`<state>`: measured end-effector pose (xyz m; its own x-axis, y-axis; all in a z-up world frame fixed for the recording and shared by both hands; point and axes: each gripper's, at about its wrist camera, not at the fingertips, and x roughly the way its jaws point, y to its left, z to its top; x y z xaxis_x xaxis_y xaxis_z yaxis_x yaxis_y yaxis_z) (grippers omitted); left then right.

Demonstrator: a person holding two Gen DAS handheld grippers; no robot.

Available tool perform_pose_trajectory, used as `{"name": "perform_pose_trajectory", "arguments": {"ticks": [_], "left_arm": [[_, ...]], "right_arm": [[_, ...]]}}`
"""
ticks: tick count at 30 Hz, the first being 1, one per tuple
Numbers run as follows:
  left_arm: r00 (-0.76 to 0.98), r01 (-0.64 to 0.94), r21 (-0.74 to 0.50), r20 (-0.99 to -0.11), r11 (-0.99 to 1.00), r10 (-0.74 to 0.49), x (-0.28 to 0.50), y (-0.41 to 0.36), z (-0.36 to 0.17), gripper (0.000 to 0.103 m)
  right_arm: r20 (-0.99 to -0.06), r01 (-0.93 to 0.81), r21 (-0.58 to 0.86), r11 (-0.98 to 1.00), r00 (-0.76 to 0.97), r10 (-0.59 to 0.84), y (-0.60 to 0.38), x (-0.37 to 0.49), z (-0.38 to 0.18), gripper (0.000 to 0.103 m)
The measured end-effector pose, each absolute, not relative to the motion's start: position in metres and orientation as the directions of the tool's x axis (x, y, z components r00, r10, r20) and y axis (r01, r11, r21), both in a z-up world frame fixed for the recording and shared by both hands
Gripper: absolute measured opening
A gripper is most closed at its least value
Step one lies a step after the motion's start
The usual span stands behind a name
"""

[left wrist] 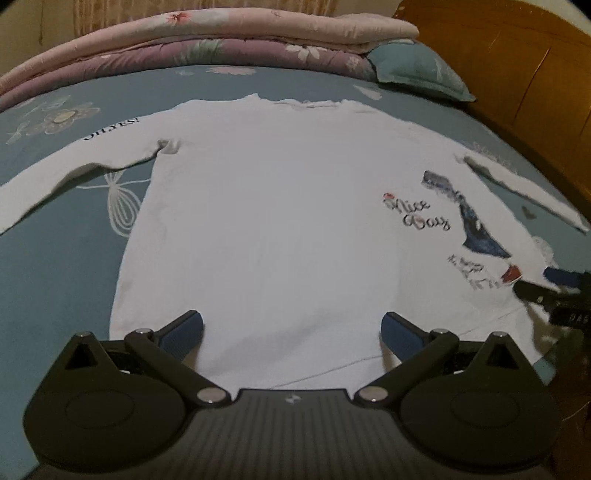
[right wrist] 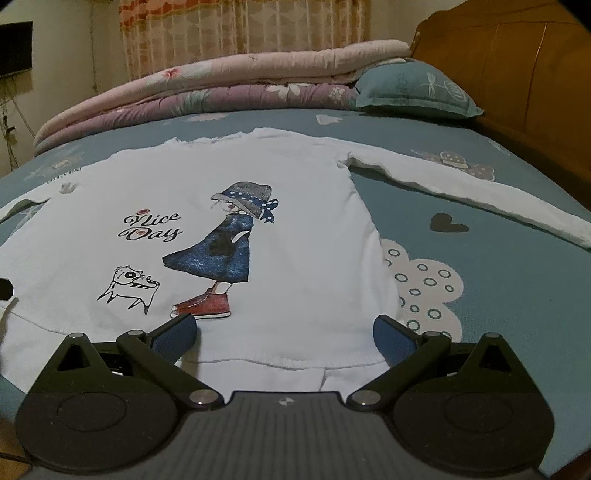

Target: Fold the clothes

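Observation:
A white long-sleeved top [left wrist: 266, 206] [right wrist: 303, 236] lies flat and face up on the bed, sleeves spread to both sides. Its front bears a girl in a blue dress [right wrist: 229, 243], a small cat and the words "Nice Day". My left gripper [left wrist: 291, 328] hovers open over the hem's left half, nothing between its blue pads. My right gripper [right wrist: 284, 330] is open over the hem's right corner, also holding nothing. The right gripper's fingertips [left wrist: 535, 288] show at the right edge of the left wrist view.
The bed has a teal patterned sheet [right wrist: 480, 266]. Folded pink and purple quilts [right wrist: 207, 92] and a teal pillow [right wrist: 417, 88] lie along the far side. A wooden headboard [right wrist: 517, 74] stands at the right. Curtains [right wrist: 240, 33] hang behind.

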<state>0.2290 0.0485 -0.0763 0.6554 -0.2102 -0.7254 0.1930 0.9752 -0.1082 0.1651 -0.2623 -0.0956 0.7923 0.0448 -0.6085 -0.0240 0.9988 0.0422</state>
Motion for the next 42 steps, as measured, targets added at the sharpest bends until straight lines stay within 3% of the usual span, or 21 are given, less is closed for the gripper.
{"name": "perform_pose_trajectory", "arguments": {"ticks": [9, 18, 21, 23, 28, 33, 40, 42], "left_arm": [[0.668, 0.178, -0.08, -0.722, 0.981, -0.181, 0.207, 0.048, -0.08, 0.102], [0.693, 0.215, -0.069, -0.692, 0.974, -0.202, 0.191, 0.034, -0.076, 0.102], [0.69, 0.222, -0.011, -0.705, 0.975, -0.165, 0.184, 0.026, -0.083, 0.102], [0.688, 0.227, 0.012, -0.71, 0.974, -0.152, 0.174, 0.026, -0.084, 0.102], [0.709, 0.248, 0.048, -0.69, 0.968, -0.148, 0.166, 0.028, -0.073, 0.102], [0.711, 0.339, -0.046, -0.641, 0.94, -0.288, 0.181, 0.01, -0.061, 0.102], [0.627, 0.438, -0.16, -0.651, 0.885, -0.428, 0.178, -0.007, -0.075, 0.102], [0.619, 0.452, -0.142, -0.662, 0.881, -0.424, 0.171, -0.006, -0.078, 0.102]], "right_arm": [[-0.615, -0.026, 0.034, 0.999, 0.788, 0.042, -0.259, 0.162, -0.093, 0.103], [-0.572, -0.159, 0.043, 0.986, 0.806, 0.154, -0.231, 0.148, -0.078, 0.103], [-0.614, -0.171, 0.021, 0.985, 0.776, 0.147, -0.222, 0.148, -0.089, 0.103], [-0.602, -0.187, -0.039, 0.982, 0.789, 0.126, -0.219, 0.137, -0.093, 0.103], [-0.607, -0.206, -0.026, 0.978, 0.781, 0.148, -0.225, 0.123, -0.084, 0.103], [-0.56, -0.263, -0.058, 0.963, 0.807, 0.187, -0.204, 0.135, -0.075, 0.103], [-0.617, -0.292, -0.022, 0.956, 0.757, 0.217, -0.2, 0.141, -0.09, 0.103], [-0.622, -0.299, -0.007, 0.954, 0.749, 0.23, -0.206, 0.134, -0.088, 0.103]]}}
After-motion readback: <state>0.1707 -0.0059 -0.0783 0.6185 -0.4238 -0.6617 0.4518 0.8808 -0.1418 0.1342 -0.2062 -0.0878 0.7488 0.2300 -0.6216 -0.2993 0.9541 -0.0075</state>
